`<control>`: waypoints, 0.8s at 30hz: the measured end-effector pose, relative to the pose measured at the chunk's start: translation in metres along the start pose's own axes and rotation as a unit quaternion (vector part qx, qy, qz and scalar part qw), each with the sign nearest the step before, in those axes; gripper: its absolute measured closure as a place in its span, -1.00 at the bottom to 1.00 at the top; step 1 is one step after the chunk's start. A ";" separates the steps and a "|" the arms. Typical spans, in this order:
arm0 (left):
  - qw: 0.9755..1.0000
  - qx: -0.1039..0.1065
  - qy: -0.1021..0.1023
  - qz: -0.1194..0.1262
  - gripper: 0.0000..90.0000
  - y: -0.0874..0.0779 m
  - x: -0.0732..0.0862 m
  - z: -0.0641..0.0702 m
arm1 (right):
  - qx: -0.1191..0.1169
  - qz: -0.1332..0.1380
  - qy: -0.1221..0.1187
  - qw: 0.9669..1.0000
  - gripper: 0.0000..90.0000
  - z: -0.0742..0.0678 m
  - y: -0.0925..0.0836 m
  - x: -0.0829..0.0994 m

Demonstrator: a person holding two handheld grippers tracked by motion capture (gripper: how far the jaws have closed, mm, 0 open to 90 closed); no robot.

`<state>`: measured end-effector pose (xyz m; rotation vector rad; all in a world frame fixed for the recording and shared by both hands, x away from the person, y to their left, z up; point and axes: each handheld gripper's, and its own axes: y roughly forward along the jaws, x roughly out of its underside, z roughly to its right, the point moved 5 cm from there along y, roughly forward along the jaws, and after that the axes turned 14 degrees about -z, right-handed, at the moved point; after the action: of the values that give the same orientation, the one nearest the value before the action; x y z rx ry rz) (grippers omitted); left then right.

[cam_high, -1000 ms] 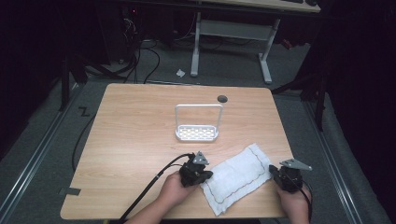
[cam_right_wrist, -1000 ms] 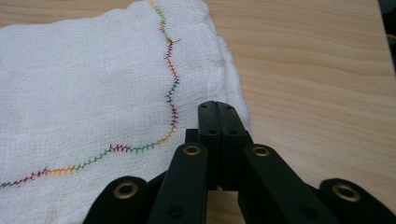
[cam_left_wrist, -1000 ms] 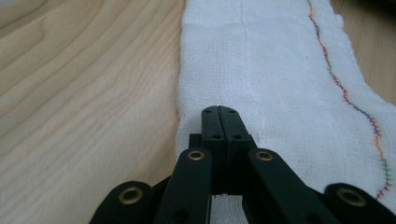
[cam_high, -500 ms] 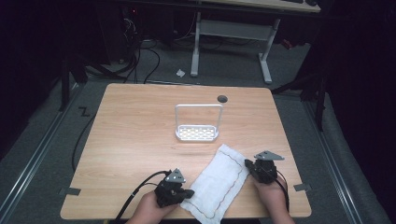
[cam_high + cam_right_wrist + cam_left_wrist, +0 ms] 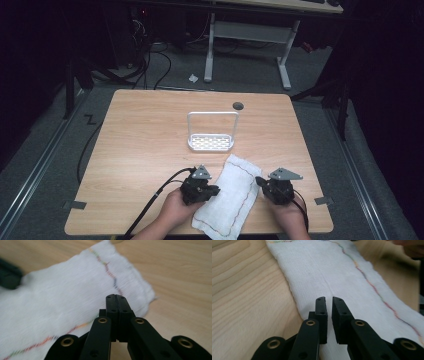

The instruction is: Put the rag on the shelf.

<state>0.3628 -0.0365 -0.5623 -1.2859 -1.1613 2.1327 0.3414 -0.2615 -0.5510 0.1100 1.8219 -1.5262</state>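
Observation:
A white cloth point(image 5: 230, 192) with a coloured stitched line lies flat and slanted near the table's front edge. In the left gripper view the cloth point(image 5: 332, 272) stretches away from the jaws. My left gripper point(image 5: 215, 191) rests at its left long edge. This gripper point(image 5: 329, 300) has just been opening: a narrow gap shows between its jaws and nothing is in it. My right gripper point(image 5: 259, 182) is at the cloth's right edge. Its jaws point(image 5: 115, 297) are pressed together over the hem of the cloth point(image 5: 62, 297), with no fabric seen between them.
A white rack point(image 5: 211, 142) with a tall wire handle stands at the middle of the wooden table point(image 5: 150, 130), just beyond the cloth. A round cable hole point(image 5: 238, 105) sits near the far edge. Another desk's frame point(image 5: 250, 30) and floor cables lie behind.
The cloth went from rumpled to flat and shifted left. The right gripper moved left to its edge. The left gripper dipped toward the front, came back, and its jaws parted slightly.

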 end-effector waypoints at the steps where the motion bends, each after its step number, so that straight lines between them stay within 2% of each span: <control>1: 1.000 0.000 0.000 0.000 0.85 0.000 0.000 0.000 | 0.000 0.000 0.000 1.000 1.00 0.000 0.000 0.000; 2: 1.000 0.004 -0.003 0.002 0.86 0.003 -0.002 -0.001 | 0.002 -0.016 -0.012 1.000 1.00 -0.006 0.001 0.008; 4: 1.000 0.001 0.001 0.000 0.86 0.003 -0.001 0.000 | 0.006 -0.027 -0.015 1.000 1.00 -0.006 0.005 0.011; 8: 1.000 0.001 0.003 -0.001 0.86 0.001 0.003 0.002 | 0.009 -0.026 -0.009 1.000 1.00 -0.002 0.010 0.008; 9: 1.000 0.002 0.003 -0.002 0.86 -0.001 0.007 0.004 | 0.009 -0.025 0.000 1.000 1.00 0.000 0.013 0.003; 12: 1.000 0.002 0.006 -0.004 0.87 -0.005 0.014 0.007 | 0.008 -0.024 -0.005 1.000 1.00 -0.003 0.018 -0.003; 16: 1.000 0.015 0.001 -0.003 0.87 -0.013 0.030 0.011 | -0.002 -0.024 -0.019 1.000 1.00 -0.015 0.022 -0.008; 19: 0.999 0.036 -0.013 -0.001 0.87 -0.020 0.044 0.013 | -0.018 -0.025 -0.027 0.999 1.00 -0.027 0.025 -0.011; 22: 0.999 0.043 -0.017 -0.006 0.87 -0.028 0.057 0.016 | -0.029 -0.026 -0.051 0.998 1.00 -0.040 0.027 -0.013; 23: 0.999 0.043 -0.017 -0.006 0.87 -0.028 0.057 0.016 | -0.029 -0.026 -0.051 0.998 1.00 -0.040 0.027 -0.013; 24: 0.999 0.044 -0.016 -0.008 0.87 -0.031 0.063 0.018 | -0.038 -0.026 -0.065 0.997 1.00 -0.050 0.027 -0.013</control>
<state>0.3130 0.0162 -0.5664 -1.2048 -1.0733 2.1746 0.3401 -0.2048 -0.5648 -0.0722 1.7893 -1.4625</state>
